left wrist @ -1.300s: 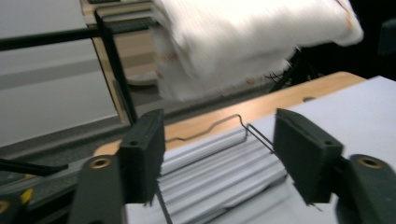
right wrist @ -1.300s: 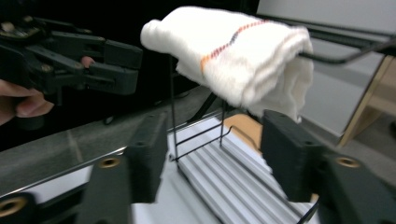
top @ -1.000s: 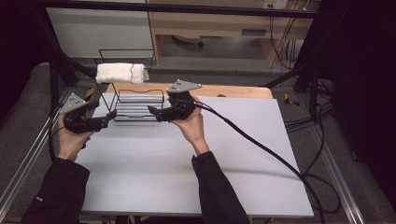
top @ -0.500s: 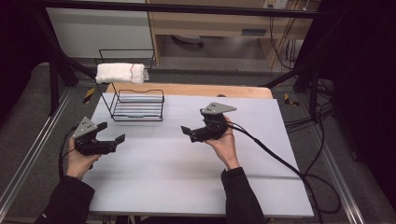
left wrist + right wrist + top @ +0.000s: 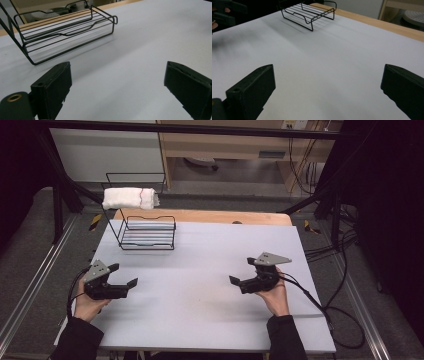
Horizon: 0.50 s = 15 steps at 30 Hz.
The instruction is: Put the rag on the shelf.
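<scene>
A black wire rack (image 5: 147, 232) stands at the table's back left, and a rolled white towel (image 5: 131, 198) lies on its upper tier. My left gripper (image 5: 125, 274) hovers low over the near left of the white table (image 5: 210, 320). Its jaws stand open after widening just now, with nothing between them. In the left gripper view the rack (image 5: 67, 32) sits well beyond the left gripper (image 5: 120, 87). My right gripper (image 5: 241, 270) is at the near right, pointing left. It has also just been opening and is empty. The right gripper (image 5: 327, 92) faces bare tabletop, with the rack (image 5: 308, 13) far off.
A wooden strip (image 5: 210, 216) runs along the table's far edge. A black cable (image 5: 320, 302) trails from the right gripper off the table's right side. Black frame posts (image 5: 55, 185) stand at the left, and a shelf unit (image 5: 240, 145) stands behind.
Both hands have drawn back from the rack toward the near edge and sunk lower. The right one swung far to the right. The rack stays where it was.
</scene>
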Available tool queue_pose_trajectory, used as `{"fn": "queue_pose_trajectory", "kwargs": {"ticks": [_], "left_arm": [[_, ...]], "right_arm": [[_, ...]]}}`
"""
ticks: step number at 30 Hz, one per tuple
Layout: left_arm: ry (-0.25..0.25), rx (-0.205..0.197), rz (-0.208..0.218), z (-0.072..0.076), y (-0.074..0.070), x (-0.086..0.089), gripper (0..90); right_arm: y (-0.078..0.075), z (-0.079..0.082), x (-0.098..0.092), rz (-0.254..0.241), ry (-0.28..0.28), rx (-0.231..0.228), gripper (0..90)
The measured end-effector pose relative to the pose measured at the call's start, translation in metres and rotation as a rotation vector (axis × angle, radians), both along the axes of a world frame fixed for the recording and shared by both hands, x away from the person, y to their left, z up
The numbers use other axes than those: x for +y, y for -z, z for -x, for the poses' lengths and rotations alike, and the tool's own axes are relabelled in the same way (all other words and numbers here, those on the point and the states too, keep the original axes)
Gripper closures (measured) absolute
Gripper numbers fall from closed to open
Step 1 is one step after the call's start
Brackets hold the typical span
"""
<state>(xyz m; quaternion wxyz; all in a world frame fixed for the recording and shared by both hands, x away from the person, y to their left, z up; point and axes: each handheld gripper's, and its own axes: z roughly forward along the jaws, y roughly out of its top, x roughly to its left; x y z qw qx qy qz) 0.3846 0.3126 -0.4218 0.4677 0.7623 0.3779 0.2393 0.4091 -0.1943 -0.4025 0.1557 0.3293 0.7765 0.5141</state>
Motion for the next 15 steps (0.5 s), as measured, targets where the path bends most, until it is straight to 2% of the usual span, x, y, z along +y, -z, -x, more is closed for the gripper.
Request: {"fn": "queue_pose_trajectory", "kwargs": {"ticks": [7, 15], "left_arm": [[0.006, 0.012, -0.011, 0.002, 0.006, 0.001, 7.0], [0.011, 0.014, -0.017, 0.005, 0.008, 0.002, 7.0]], "right_arm": [[0.018, 0.019, -0.042, 0.001, 0.044, 0.014, 0.0], [0.035, 0.035, -0.065, -0.01, 0.075, 0.04, 0.0]]}}
